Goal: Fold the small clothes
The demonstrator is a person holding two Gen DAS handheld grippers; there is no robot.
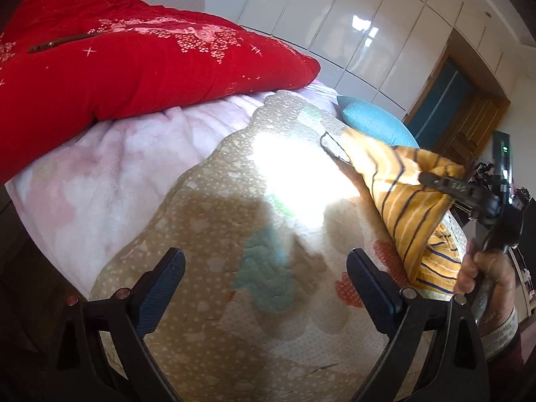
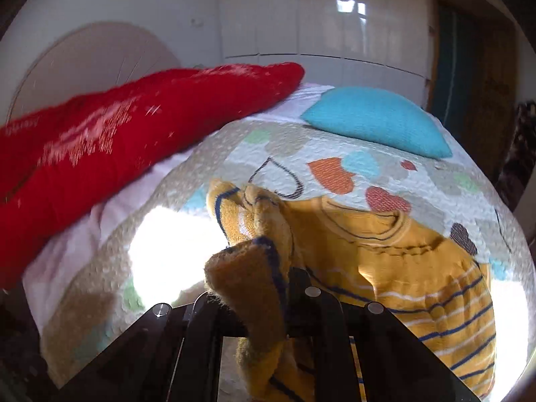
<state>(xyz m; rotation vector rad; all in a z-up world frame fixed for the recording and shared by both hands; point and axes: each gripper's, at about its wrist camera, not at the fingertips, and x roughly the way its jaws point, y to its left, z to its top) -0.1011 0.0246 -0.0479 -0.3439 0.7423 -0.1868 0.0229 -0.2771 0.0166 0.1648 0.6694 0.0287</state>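
Observation:
A small yellow sweater (image 2: 418, 268) with navy and white stripes lies on the heart-patterned quilt (image 2: 335, 154). My right gripper (image 2: 264, 288) is shut on a bunched sleeve or edge of the sweater and lifts it, so the fabric drapes over the jaws. In the left wrist view the sweater (image 1: 402, 194) hangs raised at the right, held by the right gripper (image 1: 435, 179) in a person's hand. My left gripper (image 1: 264, 268) is open and empty, hovering over the quilt (image 1: 214, 227) left of the sweater.
A red quilted blanket (image 1: 117, 63) lies folded at the back left on a pink fleece sheet (image 1: 100, 154). A turquoise pillow (image 2: 378, 120) sits at the far side. White wardrobe doors (image 1: 351, 33) and a wooden door (image 1: 469, 124) stand behind.

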